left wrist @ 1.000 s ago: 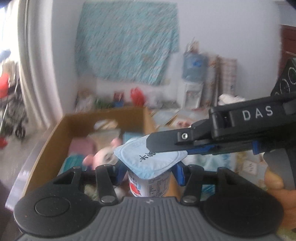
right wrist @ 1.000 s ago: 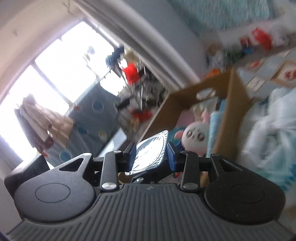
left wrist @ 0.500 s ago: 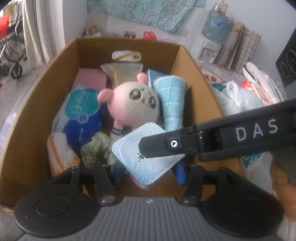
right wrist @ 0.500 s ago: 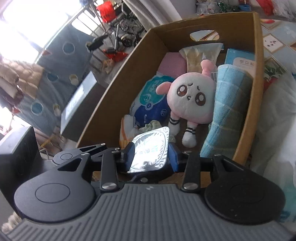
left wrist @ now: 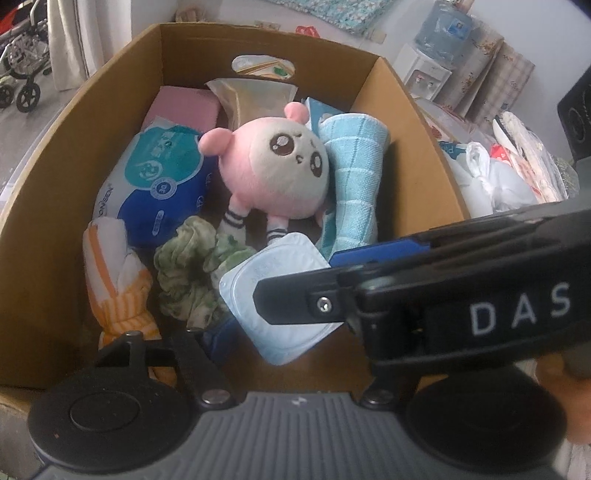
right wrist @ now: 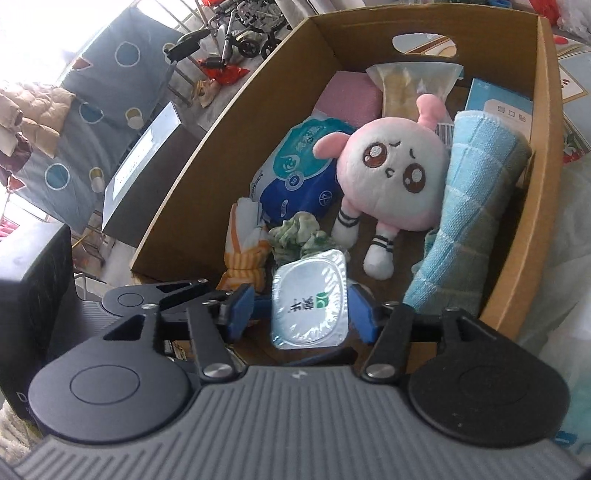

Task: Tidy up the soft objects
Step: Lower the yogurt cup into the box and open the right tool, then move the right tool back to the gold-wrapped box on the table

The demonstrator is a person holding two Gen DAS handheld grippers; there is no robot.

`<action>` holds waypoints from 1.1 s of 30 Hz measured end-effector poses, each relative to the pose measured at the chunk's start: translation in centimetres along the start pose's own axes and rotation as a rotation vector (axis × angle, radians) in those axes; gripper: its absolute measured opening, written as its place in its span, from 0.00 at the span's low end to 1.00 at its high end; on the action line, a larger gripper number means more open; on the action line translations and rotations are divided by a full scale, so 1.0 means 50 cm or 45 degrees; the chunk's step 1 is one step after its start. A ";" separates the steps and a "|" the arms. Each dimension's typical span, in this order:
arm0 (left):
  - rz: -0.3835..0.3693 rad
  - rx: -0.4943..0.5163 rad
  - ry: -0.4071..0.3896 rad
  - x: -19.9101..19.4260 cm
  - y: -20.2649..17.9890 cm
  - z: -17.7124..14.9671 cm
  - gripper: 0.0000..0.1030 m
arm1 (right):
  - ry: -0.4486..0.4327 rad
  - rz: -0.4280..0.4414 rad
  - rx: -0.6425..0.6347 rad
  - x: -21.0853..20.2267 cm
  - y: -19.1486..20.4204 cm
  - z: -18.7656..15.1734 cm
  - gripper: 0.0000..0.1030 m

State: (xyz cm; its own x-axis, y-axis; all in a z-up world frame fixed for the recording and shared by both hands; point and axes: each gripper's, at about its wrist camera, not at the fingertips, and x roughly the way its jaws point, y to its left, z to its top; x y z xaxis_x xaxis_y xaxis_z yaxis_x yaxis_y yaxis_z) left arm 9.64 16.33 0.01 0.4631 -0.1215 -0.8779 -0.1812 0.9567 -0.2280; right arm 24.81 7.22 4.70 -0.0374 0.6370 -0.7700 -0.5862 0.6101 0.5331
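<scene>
A yogurt cup with a foil lid [right wrist: 310,301] sits low in the near end of a cardboard box [left wrist: 51,221]. My right gripper [right wrist: 301,314] straddles the cup; its jaws are opening, with a gap showing at the left blue pad [right wrist: 240,310]. My left gripper [left wrist: 284,332] also has the cup [left wrist: 273,295] between its opening jaws. Its right finger is hidden behind one of the right gripper's fingers [left wrist: 303,299], which crosses over the lid. Behind the cup lie a pink plush [left wrist: 277,173], a rolled blue towel [left wrist: 354,177], a wipes pack [left wrist: 159,184], a striped glove [left wrist: 114,273] and a green scrunchie [left wrist: 188,273].
White plastic bags [left wrist: 495,181] are heaped right of the box, with a water dispenser [left wrist: 439,40] behind. To the left are a dark fabric with circles [right wrist: 74,122], a wheeled frame [right wrist: 243,33] and a black box [right wrist: 33,277].
Both grippers came down over the box with the cup between them. Their jaws have widened and the cup now sits lower, near the box's front wall.
</scene>
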 end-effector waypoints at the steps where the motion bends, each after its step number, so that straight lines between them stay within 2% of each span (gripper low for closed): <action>1: -0.006 -0.005 -0.002 -0.002 0.001 -0.001 0.73 | -0.001 0.002 -0.003 0.001 0.001 0.000 0.60; 4: -0.010 0.001 -0.030 -0.020 -0.003 -0.005 0.83 | -0.022 0.017 -0.005 -0.004 0.002 0.001 0.67; 9: 0.013 0.020 -0.087 -0.051 -0.015 -0.009 0.84 | -0.089 0.055 0.019 -0.031 -0.003 0.007 0.70; 12: 0.017 0.034 -0.144 -0.072 -0.026 -0.016 0.84 | -0.187 0.121 0.039 -0.068 -0.009 0.002 0.70; 15: 0.030 0.090 -0.272 -0.103 -0.050 -0.033 0.87 | -0.337 0.229 0.087 -0.126 -0.029 -0.022 0.72; 19: 0.045 0.170 -0.437 -0.135 -0.102 -0.056 0.90 | -0.530 0.295 0.145 -0.217 -0.070 -0.086 0.74; 22: 0.030 0.249 -0.524 -0.153 -0.158 -0.070 0.91 | -0.662 0.276 0.192 -0.284 -0.109 -0.147 0.76; 25: -0.025 0.353 -0.598 -0.164 -0.225 -0.087 0.94 | -0.812 0.231 0.265 -0.358 -0.163 -0.221 0.77; 29: -0.121 0.516 -0.635 -0.156 -0.325 -0.115 0.95 | -0.979 0.182 0.387 -0.434 -0.238 -0.315 0.78; 33: -0.247 0.592 -0.579 -0.119 -0.412 -0.128 0.95 | -1.066 0.134 0.510 -0.471 -0.308 -0.389 0.78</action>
State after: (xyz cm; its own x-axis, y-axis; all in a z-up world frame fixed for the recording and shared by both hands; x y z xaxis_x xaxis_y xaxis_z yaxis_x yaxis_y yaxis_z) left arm 5.08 -4.33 7.22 0.7869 -0.2764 -0.5517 0.2868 0.9555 -0.0697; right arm 18.97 -26.38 7.81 0.6125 0.7350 -0.2909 -0.2839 0.5480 0.7869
